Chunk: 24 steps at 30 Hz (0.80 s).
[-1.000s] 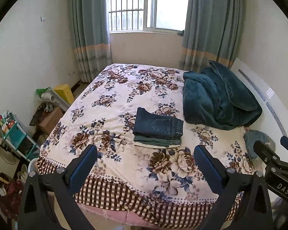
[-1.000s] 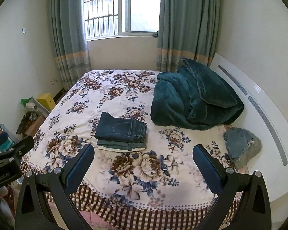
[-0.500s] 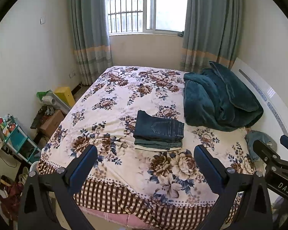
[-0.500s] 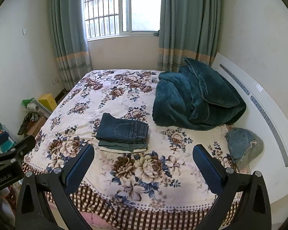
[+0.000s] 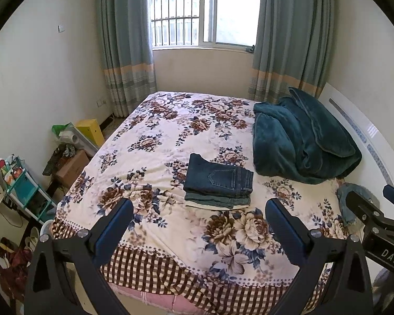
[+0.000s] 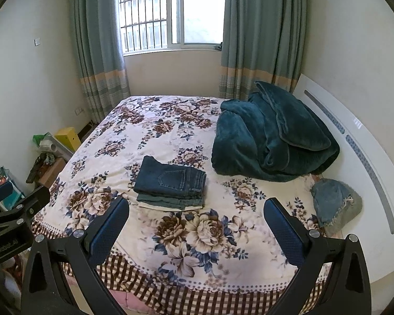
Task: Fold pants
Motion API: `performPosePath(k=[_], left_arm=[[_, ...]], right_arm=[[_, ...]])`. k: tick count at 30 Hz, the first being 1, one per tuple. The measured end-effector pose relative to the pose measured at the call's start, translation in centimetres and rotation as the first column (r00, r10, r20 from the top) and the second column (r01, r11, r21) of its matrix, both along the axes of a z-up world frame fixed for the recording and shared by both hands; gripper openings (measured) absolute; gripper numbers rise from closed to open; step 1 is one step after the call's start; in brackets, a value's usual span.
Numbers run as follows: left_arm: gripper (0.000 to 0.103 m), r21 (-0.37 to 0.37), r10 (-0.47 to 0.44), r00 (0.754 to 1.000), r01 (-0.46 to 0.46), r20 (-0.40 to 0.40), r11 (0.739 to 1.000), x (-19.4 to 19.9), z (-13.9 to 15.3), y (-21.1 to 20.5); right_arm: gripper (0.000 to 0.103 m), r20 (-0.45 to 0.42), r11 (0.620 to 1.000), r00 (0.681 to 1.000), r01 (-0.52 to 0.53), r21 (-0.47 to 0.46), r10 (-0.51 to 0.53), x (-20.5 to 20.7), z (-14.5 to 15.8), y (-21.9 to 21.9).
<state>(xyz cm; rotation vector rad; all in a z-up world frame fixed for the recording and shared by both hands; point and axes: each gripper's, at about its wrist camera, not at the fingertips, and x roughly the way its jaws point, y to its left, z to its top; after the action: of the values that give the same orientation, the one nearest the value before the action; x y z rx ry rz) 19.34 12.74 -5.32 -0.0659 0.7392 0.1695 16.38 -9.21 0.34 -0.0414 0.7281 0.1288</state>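
A stack of folded pants (image 5: 218, 183), dark blue jeans on top, lies on the flowered bed (image 5: 157, 136); it also shows in the right wrist view (image 6: 170, 182). My left gripper (image 5: 198, 219) is open and empty, held back from the bed's near edge. My right gripper (image 6: 195, 219) is open and empty too, at the same distance. A crumpled light denim garment (image 6: 333, 202) lies at the bed's right side by the headboard; it also shows in the left wrist view (image 5: 354, 202).
A teal blanket (image 6: 270, 136) is heaped on the bed's right half. A white headboard (image 6: 367, 162) runs along the right. Boxes and a small shelf (image 5: 26, 189) crowd the floor on the left. A curtained window (image 5: 205, 13) is behind the bed.
Both grippers have drawn back and risen a little from the bed, so the bed and pants stack look slightly farther. Both stay open and empty.
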Motion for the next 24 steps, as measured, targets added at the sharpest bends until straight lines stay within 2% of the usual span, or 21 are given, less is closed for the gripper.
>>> performPosePath(k=[24], left_arm=[[0.103, 0.017, 0.020, 1.000, -0.020, 0.019, 1.000, -0.41, 0.74, 0.45]], right_arm=[[0.103, 0.000, 1.000, 1.000, -0.012, 0.009, 0.012, -0.21, -0.45, 0.06]])
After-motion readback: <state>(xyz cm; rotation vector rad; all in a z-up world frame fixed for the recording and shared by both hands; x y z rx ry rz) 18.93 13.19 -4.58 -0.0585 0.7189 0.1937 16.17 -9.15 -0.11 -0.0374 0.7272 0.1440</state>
